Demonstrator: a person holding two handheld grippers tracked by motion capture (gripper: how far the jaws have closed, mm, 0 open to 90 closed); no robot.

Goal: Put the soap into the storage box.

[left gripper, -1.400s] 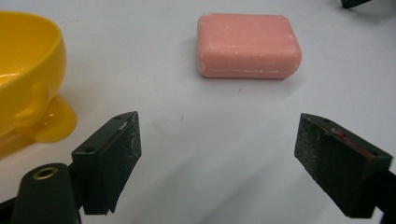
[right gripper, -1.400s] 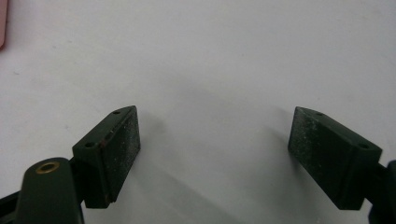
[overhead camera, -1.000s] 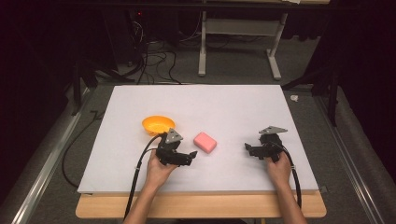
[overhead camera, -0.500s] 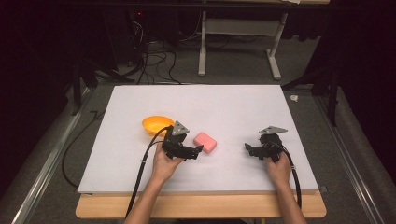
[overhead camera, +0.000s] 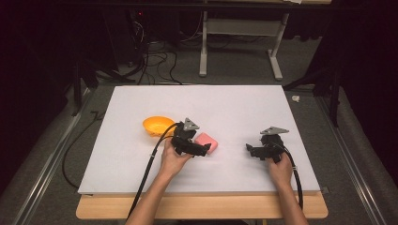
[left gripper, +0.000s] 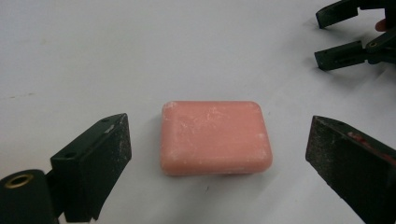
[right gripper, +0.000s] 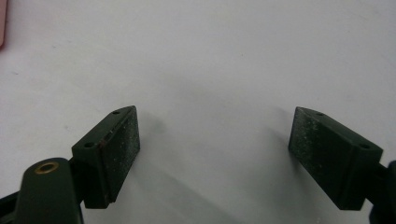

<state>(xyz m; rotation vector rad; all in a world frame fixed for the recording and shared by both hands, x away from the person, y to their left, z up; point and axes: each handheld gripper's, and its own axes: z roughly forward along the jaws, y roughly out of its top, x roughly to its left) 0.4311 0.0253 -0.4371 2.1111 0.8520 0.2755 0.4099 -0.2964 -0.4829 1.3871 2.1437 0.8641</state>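
Pink soap bar (left gripper: 215,136) | ungrasped, between released left gripper (left gripper: 219,154) jaws | right gripper (right gripper: 215,154) released, empty | orange bowl (overhead camera: 157,125) behind | grasp pending

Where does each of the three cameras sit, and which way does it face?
High view: above the person's side, looking forward and down on the white table; both forearms, the left gripper and the right gripper show.
Left gripper view: rides the left gripper, looking between its open jaws at the pink soap bar on the table; the right gripper shows at top right.
Right gripper view: rides the right gripper, looking over bare table between open jaws.
Shared: the high view and left gripper view both show the soap bar and right gripper.
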